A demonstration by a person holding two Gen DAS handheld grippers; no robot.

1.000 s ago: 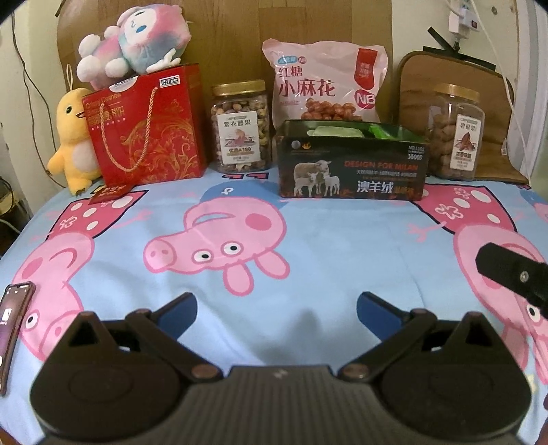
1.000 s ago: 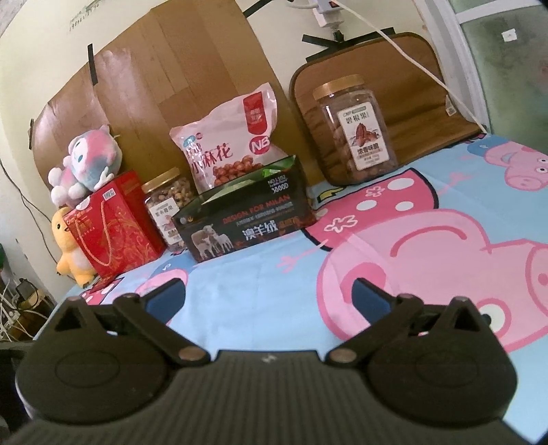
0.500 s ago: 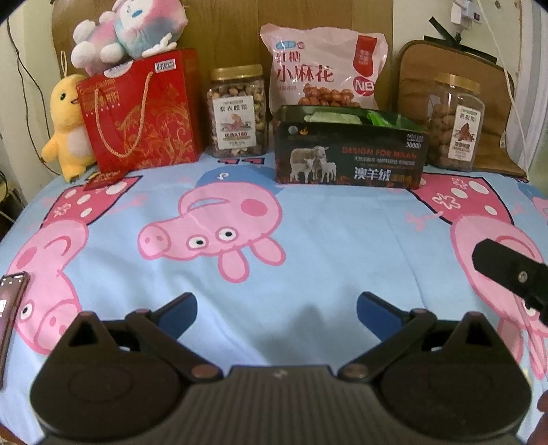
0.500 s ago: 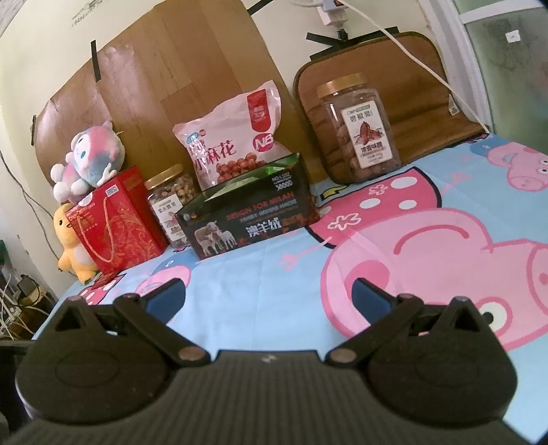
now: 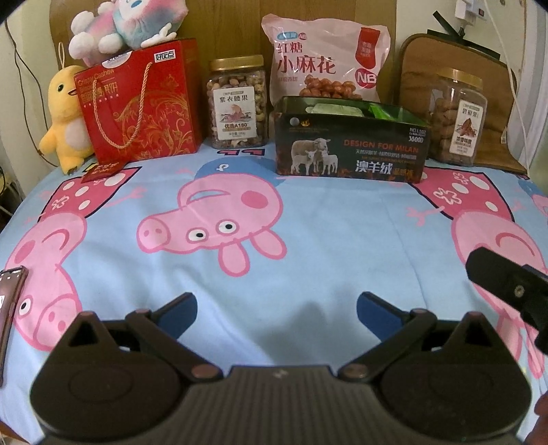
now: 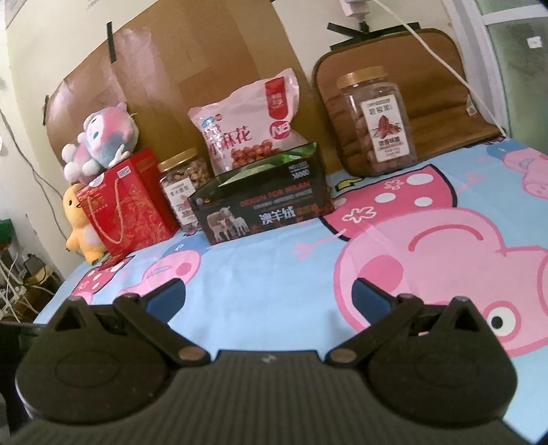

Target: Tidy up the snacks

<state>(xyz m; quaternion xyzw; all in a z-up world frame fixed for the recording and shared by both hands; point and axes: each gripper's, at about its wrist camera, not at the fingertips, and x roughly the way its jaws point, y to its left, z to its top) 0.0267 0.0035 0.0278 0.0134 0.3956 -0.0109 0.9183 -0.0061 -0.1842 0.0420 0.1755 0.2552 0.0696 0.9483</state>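
Along the back of the bed stand a red gift bag (image 5: 138, 102) (image 6: 128, 202), a cashew jar (image 5: 237, 102) (image 6: 186, 186), a pink snack bag (image 5: 323, 61) (image 6: 253, 126), a dark open box (image 5: 352, 140) (image 6: 263, 202) with packets inside, and a pecan jar (image 5: 457, 116) (image 6: 375, 119). My left gripper (image 5: 276, 309) is open and empty, well in front of the box. My right gripper (image 6: 269, 294) is open and empty too, facing the box from the right; its black body (image 5: 510, 287) shows at the left wrist view's right edge.
A pink plush (image 5: 126, 20) sits on the gift bag and a yellow plush (image 5: 65, 109) beside it. A phone (image 5: 8, 308) lies at the left edge of the cartoon-pig sheet (image 5: 308, 246). A brown cushion (image 6: 428, 75) leans behind the pecan jar.
Both views have shifted slightly: the snacks sit a little lower and closer in the left wrist view, and the right wrist view has tilted a bit. Both grippers stayed open.
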